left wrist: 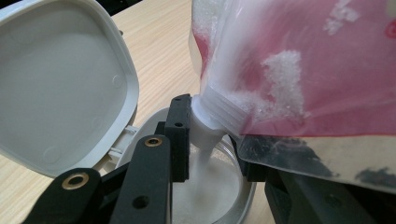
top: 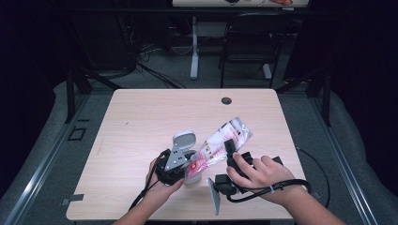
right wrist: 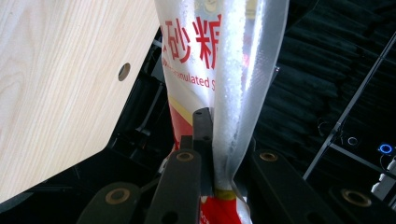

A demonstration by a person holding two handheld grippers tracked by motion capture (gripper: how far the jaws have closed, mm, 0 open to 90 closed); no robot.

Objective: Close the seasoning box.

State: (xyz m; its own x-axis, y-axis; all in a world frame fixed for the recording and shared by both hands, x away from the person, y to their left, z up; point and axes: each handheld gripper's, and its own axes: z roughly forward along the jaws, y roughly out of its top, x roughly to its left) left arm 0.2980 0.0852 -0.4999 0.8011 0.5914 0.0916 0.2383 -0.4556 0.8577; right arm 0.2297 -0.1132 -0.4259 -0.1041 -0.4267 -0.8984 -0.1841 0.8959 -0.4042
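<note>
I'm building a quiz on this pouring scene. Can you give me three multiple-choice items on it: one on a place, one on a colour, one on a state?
1. Where does the spout of the clear plastic sugar pouch with red print point?
A. into the round clear container
B. onto the bare table
C. toward the floor

2. What colour is the hinged lid?
A. red
B. white
C. black

3. How is that lid?
A. snapped shut
C. lying loose on the table
B. flipped open

Answers:
1 A: white grains stream from the spout into the round clear container, which the left claw grips.
2 B: it looks plain white in the left gripper view.
3 B: it stands raised behind the container while the right claw tilts the pouch.
</note>
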